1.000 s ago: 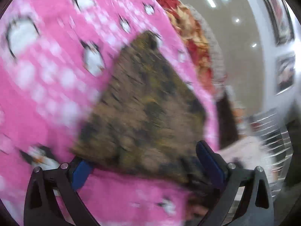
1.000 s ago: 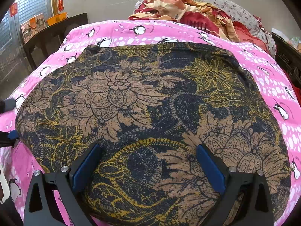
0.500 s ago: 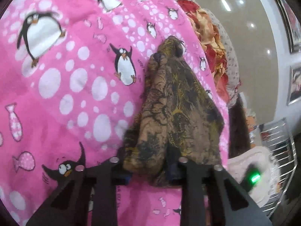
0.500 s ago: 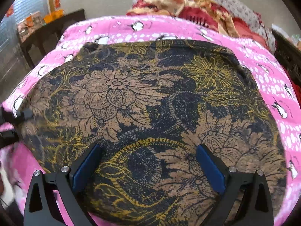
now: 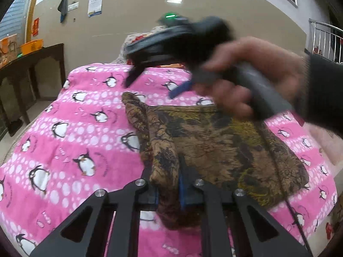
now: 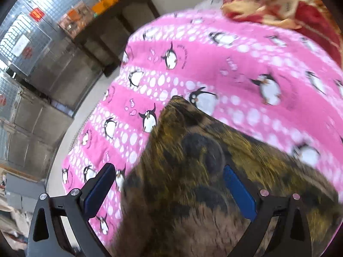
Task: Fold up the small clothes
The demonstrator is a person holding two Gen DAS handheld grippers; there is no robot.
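Observation:
A small brown and black floral garment (image 5: 225, 147) lies on a pink penguin blanket (image 5: 70, 132). My left gripper (image 5: 168, 192) is shut on a bunched edge of the garment at its near left side, lifting a ridge of cloth. My right gripper (image 5: 158, 85) shows in the left wrist view, held in a hand above the garment's far edge, blurred. In the right wrist view the right gripper (image 6: 169, 184) is open above the garment (image 6: 203, 182), with nothing between its blue pads (image 6: 240, 194).
A heap of red and yellow cloth (image 6: 289, 6) lies at the blanket's (image 6: 235, 64) far end. A dark wooden side table (image 5: 27, 68) with orange boxes stands left of the bed. A metal railing (image 5: 325, 40) is at the right.
My left gripper, shut on the garment's edge since half a second ago, has swung round with it. My right gripper has lifted and tilted, staying open.

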